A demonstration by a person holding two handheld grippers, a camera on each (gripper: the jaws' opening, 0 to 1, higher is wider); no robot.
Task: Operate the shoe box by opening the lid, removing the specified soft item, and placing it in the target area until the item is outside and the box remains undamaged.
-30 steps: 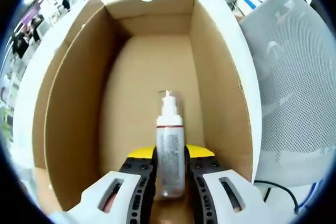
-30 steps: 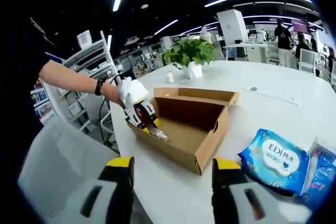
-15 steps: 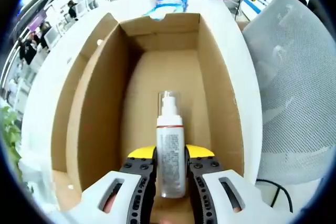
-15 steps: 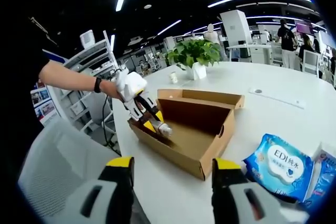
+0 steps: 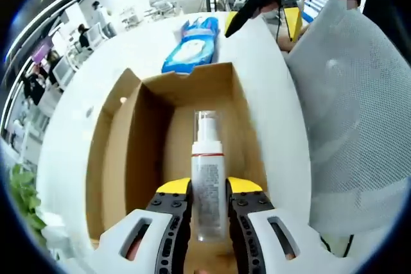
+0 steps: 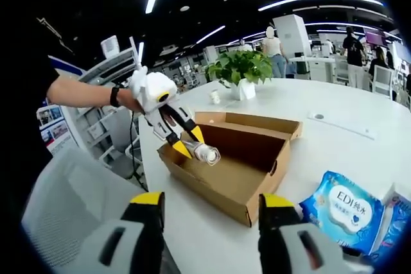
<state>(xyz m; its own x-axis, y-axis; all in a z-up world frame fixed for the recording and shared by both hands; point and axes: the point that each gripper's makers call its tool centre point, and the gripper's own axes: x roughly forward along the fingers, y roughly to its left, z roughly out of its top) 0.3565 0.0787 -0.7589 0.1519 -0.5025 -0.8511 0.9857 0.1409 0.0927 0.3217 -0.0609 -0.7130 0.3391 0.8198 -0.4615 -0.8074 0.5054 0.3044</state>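
left fingers [image 5: 209, 205] clamping spray bottle [image 5: 208, 184] above open box [image 5: 144, 133], right fingers [image 6: 209, 213] wide

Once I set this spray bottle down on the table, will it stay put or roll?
The spray bottle, clamped in the left gripper, is a smooth round cylinder, so laid on its side it would likely roll on the table. It looks tall and narrow, so stood upright it may tip easily. The clear plastic probably makes it fairly slippery.

One box [image 5: 138, 145], one bottle [image 5: 208, 184], one wipes pack [image 5: 189, 46], one plant [image 6: 241, 68].
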